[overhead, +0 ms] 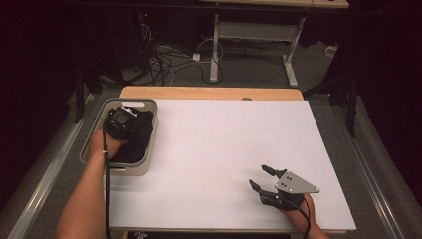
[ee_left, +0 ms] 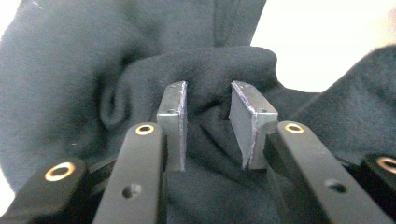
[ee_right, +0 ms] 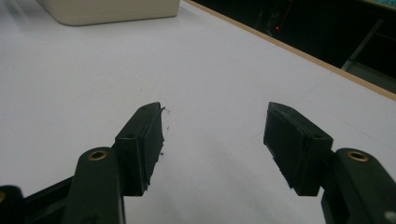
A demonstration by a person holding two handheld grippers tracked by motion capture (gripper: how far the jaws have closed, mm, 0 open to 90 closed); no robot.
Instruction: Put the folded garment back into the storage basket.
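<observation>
In the grey bin (overhead: 149,130) at the worktop's (overhead: 214,149) left edge lies a dark cloth (overhead: 139,139). The left gripper (ee_left: 208,123) reaches into it, its fingers narrowly parted around a fold of fabric. Well apart at the right, the right gripper (overhead: 261,178) rests above bare worktop, fingers spread wide, holding nothing.

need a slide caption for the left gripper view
Left tongs pushed into the dark fleece cloth, jaws parted around a raised fold, not yet closed on it.

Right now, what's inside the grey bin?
A dark cloth fills the grey bin, with the left claw pushed into its folds. Anything beneath the cloth is covered.
</observation>
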